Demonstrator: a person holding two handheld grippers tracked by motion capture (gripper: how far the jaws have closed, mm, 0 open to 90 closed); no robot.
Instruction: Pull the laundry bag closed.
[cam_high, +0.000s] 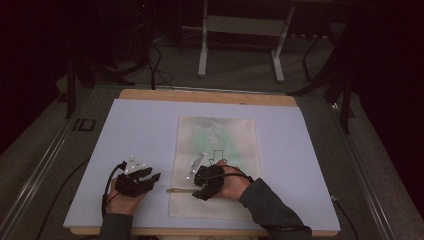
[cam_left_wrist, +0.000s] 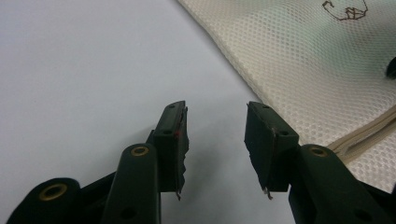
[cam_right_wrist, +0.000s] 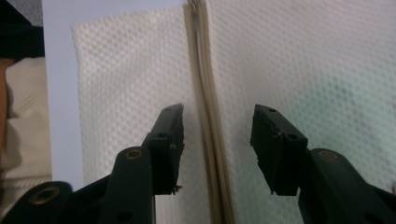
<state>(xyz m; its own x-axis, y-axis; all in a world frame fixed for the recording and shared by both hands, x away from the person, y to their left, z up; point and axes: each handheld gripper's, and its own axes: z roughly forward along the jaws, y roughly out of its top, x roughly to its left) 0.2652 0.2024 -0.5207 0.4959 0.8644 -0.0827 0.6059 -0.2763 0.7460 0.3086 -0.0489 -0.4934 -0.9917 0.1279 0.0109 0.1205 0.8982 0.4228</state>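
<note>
Two claws, one mesh pouch, one desk.

Item one: my left claw, lower left of the high view, resting on the pale blue desk just left of the pouch. Jaws stand apart with nothing between them; in the left gripper view only bare desk surface shows through the gap. State: released. The hand behind it lies low on the desk, near the bottom edge of the frame.

Item two: my right claw, lower centre of the high view, lying over the lower part of the pouch and pointing toward the left of the frame. Jaws parted wide, pads pressing on nothing. In the right gripper view the pouch's zipper band runs up the frame between the two jaws, a little nearer the left one. State: released, with the zipper band in the gap. Whether the tips touch the fabric, I cannot tell.

Item three: mesh pouch, cream-white, flat, rectangular, lying in the centre of the desk and reaching from mid-frame down toward the bottom edge. Green tint shows through its upper half; a small dark line drawing sits near its middle. The pouch takes the upper right of the left gripper view, with its zipper edge at the right border.

Item four: desk, wooden rim visible along its far edge at the top of the blue surface.
</note>
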